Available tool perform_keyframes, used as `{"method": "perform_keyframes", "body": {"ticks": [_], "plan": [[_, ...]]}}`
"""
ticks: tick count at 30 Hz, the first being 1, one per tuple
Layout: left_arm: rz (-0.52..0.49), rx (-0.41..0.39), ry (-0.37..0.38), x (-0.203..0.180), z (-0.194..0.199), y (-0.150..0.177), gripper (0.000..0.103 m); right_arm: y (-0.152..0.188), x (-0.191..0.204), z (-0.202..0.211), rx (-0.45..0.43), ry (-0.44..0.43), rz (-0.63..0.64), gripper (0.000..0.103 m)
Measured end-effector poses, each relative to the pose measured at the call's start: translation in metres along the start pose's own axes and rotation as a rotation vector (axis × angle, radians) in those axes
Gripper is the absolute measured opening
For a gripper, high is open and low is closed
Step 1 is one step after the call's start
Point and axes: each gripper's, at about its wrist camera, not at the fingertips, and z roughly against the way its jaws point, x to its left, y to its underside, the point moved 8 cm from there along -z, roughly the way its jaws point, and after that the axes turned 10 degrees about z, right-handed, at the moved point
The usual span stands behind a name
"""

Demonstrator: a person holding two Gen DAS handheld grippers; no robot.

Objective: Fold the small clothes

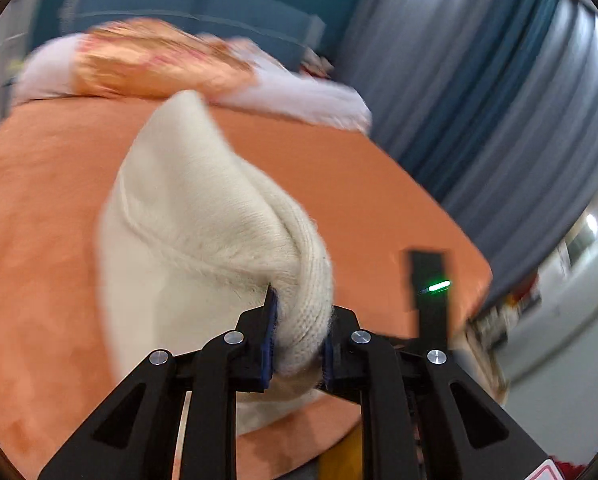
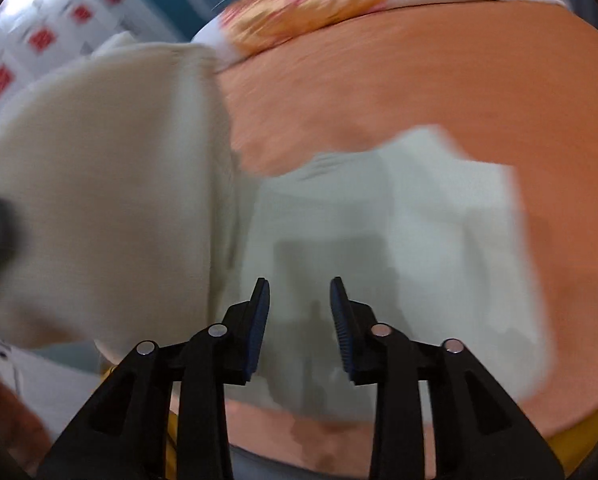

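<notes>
Through the left wrist camera I see my left gripper [image 1: 297, 334] clamped on a bunched fold of a cream knitted garment [image 1: 203, 216]. The cloth fills the gap between the blue pads and hangs forward from the grip, lifted above the orange bedspread [image 1: 39, 208]. Far across the bed lies a patterned pillow [image 1: 155, 60] on white bedding; grey-blue curtains [image 1: 499, 100] hang to the right. A black bar with a green light [image 1: 431, 284] stands near the right side of the bed.

Through the right wrist camera, my right gripper [image 2: 299, 312] stands apart with nothing between its pads. Just beyond it a pale folded cloth [image 2: 399, 240] lies flat on the orange bedspread [image 2: 419, 80]. The cream knitted garment [image 2: 111, 200] hangs at the left, blurred. The patterned pillow [image 2: 311, 4] sits at the far edge.
</notes>
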Motion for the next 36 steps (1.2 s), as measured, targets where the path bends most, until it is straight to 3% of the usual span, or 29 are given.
{"method": "perform_keyframes", "body": {"ticks": [3,5,6,7,9,10,11,14,16,18,20,23,24,28,30,31,32,33,35,36], "plan": [[-0.044,0.139,-0.059,-0.018,-0.085,0.04,0.016,0.023,-0.069,0.041,-0.023,0.077,-0.104,0.035],[-0.062,0.253,-0.158,-0.012,-0.136,0.078,0.018,0.035,-0.1,0.056,-0.027,0.108,-0.17,0.035],[-0.071,0.263,-0.195,-0.012,-0.144,0.086,0.019,0.039,-0.112,0.06,-0.032,0.11,-0.2,0.035],[-0.098,0.228,-0.224,-0.015,-0.142,0.092,0.022,0.043,-0.12,0.066,-0.043,0.103,-0.226,0.037],[-0.156,0.164,-0.255,-0.022,-0.124,0.094,0.042,0.039,-0.124,0.072,-0.074,0.081,-0.233,0.051],[-0.181,0.135,-0.262,-0.026,-0.108,0.095,0.061,0.032,-0.121,0.071,-0.086,0.051,-0.229,0.053],[-0.187,0.109,-0.261,-0.027,-0.097,0.096,0.07,0.032,-0.121,0.071,-0.086,0.051,-0.229,0.055],[-0.212,0.044,-0.314,-0.021,-0.056,0.1,0.077,0.021,-0.102,0.051,-0.065,-0.053,-0.217,0.057],[-0.23,0.046,-0.399,-0.004,-0.044,0.104,0.078,0.023,-0.085,0.037,-0.026,-0.116,-0.212,0.057],[-0.209,0.075,-0.454,0.013,-0.042,0.111,0.079,0.027,-0.075,0.024,0.018,-0.143,-0.2,0.064],[-0.153,0.121,-0.511,0.044,-0.044,0.125,0.079,0.029,-0.067,0.006,0.073,-0.138,-0.179,0.064],[-0.119,0.135,-0.566,0.068,-0.046,0.134,0.079,0.022,-0.059,-0.011,0.105,-0.12,-0.147,0.023],[-0.124,0.119,-0.574,0.07,-0.049,0.13,0.079,0.018,-0.055,-0.008,0.1,-0.118,-0.128,0.021],[-0.09,0.104,-0.584,0.078,-0.054,0.12,0.078,-0.032,-0.029,0.051,-0.119,-0.236,-0.065,0.019],[-0.059,0.114,-0.599,0.091,-0.055,0.118,0.067,-0.04,-0.033,0.069,-0.18,-0.254,-0.076,0.019],[-0.037,0.124,-0.619,0.1,-0.056,0.119,0.05,-0.035,-0.045,0.069,-0.179,-0.223,-0.083,0.019],[-0.011,0.144,-0.63,0.112,-0.059,0.121,0.039,-0.023,-0.062,0.057,-0.138,-0.165,-0.089,0.019],[0.019,0.168,-0.616,0.12,-0.062,0.125,0.037,-0.012,-0.077,0.042,-0.087,-0.115,-0.096,0.019],[0.071,0.203,-0.58,0.13,-0.065,0.135,0.034,0.031,-0.115,-0.007,0.097,-0.008,-0.139,0.02],[0.048,0.198,-0.594,0.13,-0.066,0.137,0.034,0.045,-0.123,-0.019,0.115,-0.003,-0.162,0.02]]}}
